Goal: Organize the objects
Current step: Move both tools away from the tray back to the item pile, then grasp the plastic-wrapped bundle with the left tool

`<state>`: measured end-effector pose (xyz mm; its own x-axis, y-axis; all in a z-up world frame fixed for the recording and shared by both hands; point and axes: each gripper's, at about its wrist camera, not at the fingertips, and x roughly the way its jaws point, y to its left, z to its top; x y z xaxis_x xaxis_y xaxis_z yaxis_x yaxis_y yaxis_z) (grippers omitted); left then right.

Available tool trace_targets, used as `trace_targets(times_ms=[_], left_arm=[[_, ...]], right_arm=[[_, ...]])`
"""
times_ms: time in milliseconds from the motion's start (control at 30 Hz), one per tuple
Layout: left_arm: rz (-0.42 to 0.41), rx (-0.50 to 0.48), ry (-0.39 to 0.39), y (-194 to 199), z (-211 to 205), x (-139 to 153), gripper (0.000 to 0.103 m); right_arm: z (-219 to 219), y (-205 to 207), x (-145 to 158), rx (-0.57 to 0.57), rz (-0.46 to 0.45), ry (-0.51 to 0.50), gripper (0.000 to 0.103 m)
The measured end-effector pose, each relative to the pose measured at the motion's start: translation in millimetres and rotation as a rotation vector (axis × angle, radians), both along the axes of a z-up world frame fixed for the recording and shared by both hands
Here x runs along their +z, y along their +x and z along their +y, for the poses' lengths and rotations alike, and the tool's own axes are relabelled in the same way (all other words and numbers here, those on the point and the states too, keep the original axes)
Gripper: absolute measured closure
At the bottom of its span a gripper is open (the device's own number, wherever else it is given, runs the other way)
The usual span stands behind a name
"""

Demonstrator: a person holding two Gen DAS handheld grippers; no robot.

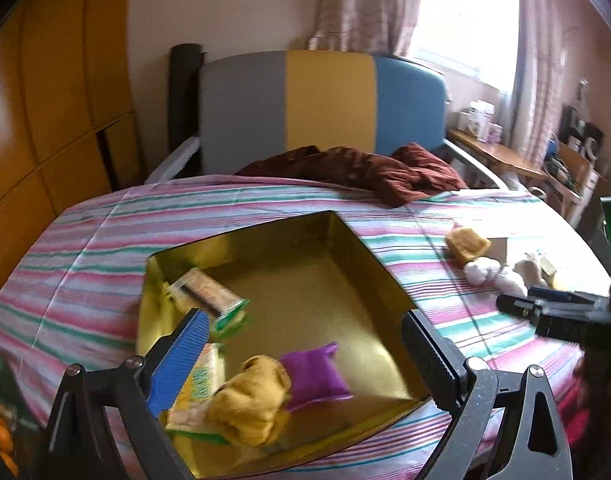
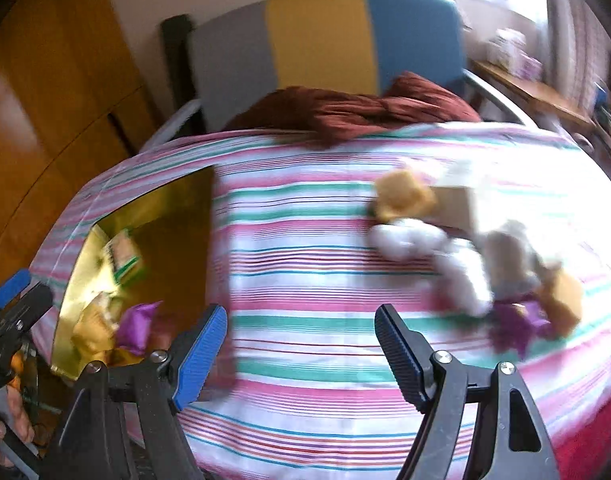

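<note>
The left tongs are hanging spread wide with nothing between the blue pad and the black pad, poised over a shallow gold tray lying on a striped bedsheet. Directly beneath and between the pads, a purple pouch and a yellow cloth bundle are sitting in the tray's near end. Just beside the blue pad, two snack packets are lying along the tray's left side.

The right tongs are likewise standing apart and gripping nothing, hovering over bare striped sheet to the right of the tray. Beyond and to the right of them, well apart from the tray, a blurred cluster of loose things is waiting on the bed: a yellow bundle, white soft toys, a grey one, a small cardboard box and a purple scrap.

Farther off, a crumpled maroon blanket is lying against a headboard banded grey, yellow and blue.
</note>
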<state>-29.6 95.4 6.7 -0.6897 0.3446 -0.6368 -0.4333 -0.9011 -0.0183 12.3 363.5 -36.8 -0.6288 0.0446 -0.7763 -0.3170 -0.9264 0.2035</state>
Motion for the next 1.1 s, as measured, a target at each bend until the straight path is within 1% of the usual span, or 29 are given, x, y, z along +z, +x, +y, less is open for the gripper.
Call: trace_targets(times_ms=[133, 333, 433, 533, 567, 700, 767, 833, 900, 1000, 1100], left_arm=[[0.003, -0.076, -0.008, 2, 27, 3, 0.006], [-0.001, -0.199, -0.015, 8, 71, 6, 0.006], [-0.024, -0.262, -0.021, 11, 97, 4, 0.006], [-0.057, -0.310, -0.015, 12, 118, 1, 0.008], [-0.068, -0.323, -0.017, 11, 125, 0, 0.011], [-0.113, -0.367, -0.024, 9, 154, -9, 0.019], [-0.149, -0.386, -0.028, 7, 169, -18, 0.027], [-0.190, -0.399, -0.024, 3, 182, -25, 0.033], [-0.232, -0.411, -0.021, 0, 195, -35, 0.036], [-0.277, -0.425, -0.017, -3, 212, -49, 0.039], [-0.321, -0.441, -0.014, -7, 231, -63, 0.041]], right_arm=[[49, 21, 6, -0.109, -0.008, -0.028, 0.025], [117, 53, 7, -0.285, -0.051, -0.044, 0.025], [146, 65, 5, -0.370, -0.067, -0.057, 0.025], [167, 70, 1, -0.418, -0.061, -0.087, 0.025], [173, 71, 0, -0.434, -0.061, -0.091, 0.025], [190, 60, -2, -0.454, -0.051, -0.095, 0.025], [197, 53, -2, -0.451, -0.028, -0.095, 0.025], [203, 48, -5, -0.445, 0.016, -0.113, 0.025], [205, 45, -11, -0.448, 0.046, -0.132, 0.025], [213, 48, -22, -0.473, 0.034, -0.187, 0.025], [221, 56, -25, -0.506, 0.055, -0.231, 0.025]])
